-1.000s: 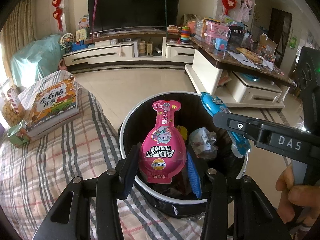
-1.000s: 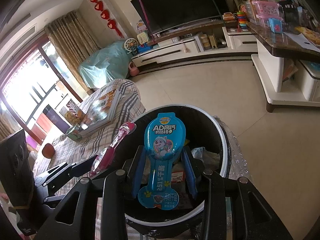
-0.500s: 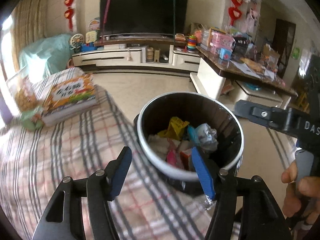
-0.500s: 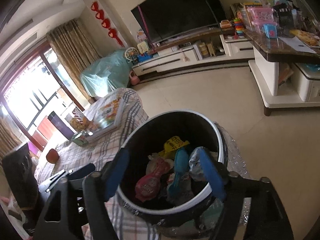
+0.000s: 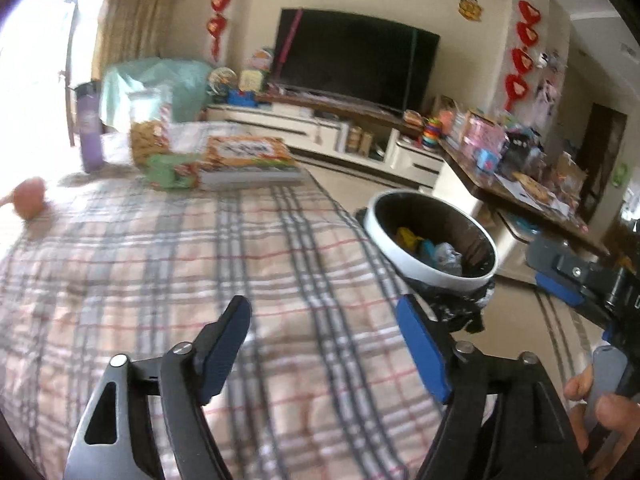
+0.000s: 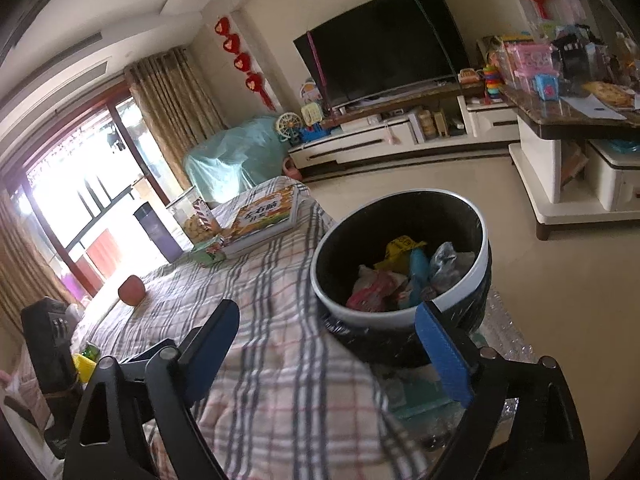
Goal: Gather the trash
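A black-lined trash bin with a white rim (image 5: 434, 274) stands on the floor against the plaid-covered table's right edge. Wrappers lie inside it: a pink packet (image 6: 370, 292), a blue packet (image 6: 418, 276), yellow plastic (image 6: 402, 246) and crumpled foil (image 6: 450, 264). My left gripper (image 5: 324, 344) hovers over the plaid cloth (image 5: 200, 264), left of the bin, its jaws opening with nothing between them. My right gripper (image 6: 328, 344) is just short of the bin's near rim (image 6: 360, 318), its jaws also opening wide and empty. A small yellow-green item (image 6: 86, 360) lies at the table's near left, partly hidden.
At the table's far end are a stack of books (image 5: 248, 156), a green box (image 5: 172, 172), a snack jar (image 5: 148, 140), a purple bottle (image 5: 90, 132) and a peach (image 5: 28, 200). A cluttered coffee table (image 6: 560, 124) and a TV stand (image 6: 400, 140) lie beyond open floor.
The pink and blue packets left both grippers and dropped into the bin. Both sets of jaws spread wide, and both grippers pulled back, the left one swinging leftwards over the plaid cloth.
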Motion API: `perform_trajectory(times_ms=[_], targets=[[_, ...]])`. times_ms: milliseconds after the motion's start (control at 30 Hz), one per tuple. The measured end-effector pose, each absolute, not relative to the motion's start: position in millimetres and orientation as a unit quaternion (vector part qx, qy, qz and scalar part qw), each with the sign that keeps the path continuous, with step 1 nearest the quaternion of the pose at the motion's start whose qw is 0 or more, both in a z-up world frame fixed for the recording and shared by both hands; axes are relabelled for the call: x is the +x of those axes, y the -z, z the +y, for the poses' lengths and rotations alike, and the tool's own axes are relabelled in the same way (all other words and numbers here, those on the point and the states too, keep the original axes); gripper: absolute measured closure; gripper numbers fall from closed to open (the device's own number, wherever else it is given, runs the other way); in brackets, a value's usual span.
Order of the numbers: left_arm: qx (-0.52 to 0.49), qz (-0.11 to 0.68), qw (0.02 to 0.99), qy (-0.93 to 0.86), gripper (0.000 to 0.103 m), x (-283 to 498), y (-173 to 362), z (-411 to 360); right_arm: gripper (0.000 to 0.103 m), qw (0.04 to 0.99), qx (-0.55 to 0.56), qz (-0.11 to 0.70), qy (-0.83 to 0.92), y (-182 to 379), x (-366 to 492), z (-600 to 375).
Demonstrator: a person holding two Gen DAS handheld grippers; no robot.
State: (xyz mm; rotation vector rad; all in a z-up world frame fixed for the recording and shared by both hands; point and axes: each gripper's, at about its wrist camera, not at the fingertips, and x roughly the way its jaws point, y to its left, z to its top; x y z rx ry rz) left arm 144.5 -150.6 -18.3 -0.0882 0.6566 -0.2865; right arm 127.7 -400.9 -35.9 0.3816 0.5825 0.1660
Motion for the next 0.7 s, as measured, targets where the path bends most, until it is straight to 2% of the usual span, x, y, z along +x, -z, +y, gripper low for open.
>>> perform_trajectory(times_ms=[67,200,233,333,467,700], targets=[[-0.039,0.306,0.942,0.128,0.016,127.1,11.8,-143.7,0.003,0.938,0.179,0.286,-0.080,33.7,123.4,-392.7],[-0.034,0.272,0.954,0.119,0.012,97.5,-4.0,-134.8,0.003,0.946,0.145,0.282,-0.073,17.4,116.5,-377.9],[-0.035,0.261,0.957,0.119,0.012,89.9,-8.7,-132.6,0.003,0.950,0.137,0.270,-0.073,11.0,111.2,-374.3],[-0.032,0.220,0.970,0.099,0.001,66.9,-19.5,-127.3,0.000,0.970,0.107,0.210,-0.066,-8.9,91.7,-364.1],[-0.019,0.191,0.980,0.059,0.000,44.5,-15.2,-126.5,0.000,0.984,0.071,0.159,-0.031,-7.2,80.6,-355.8],[0.005,0.175,0.984,0.026,0.000,36.6,3.8,-143.0,0.000,0.988,0.035,0.148,-0.012,21.9,80.8,-341.4]])
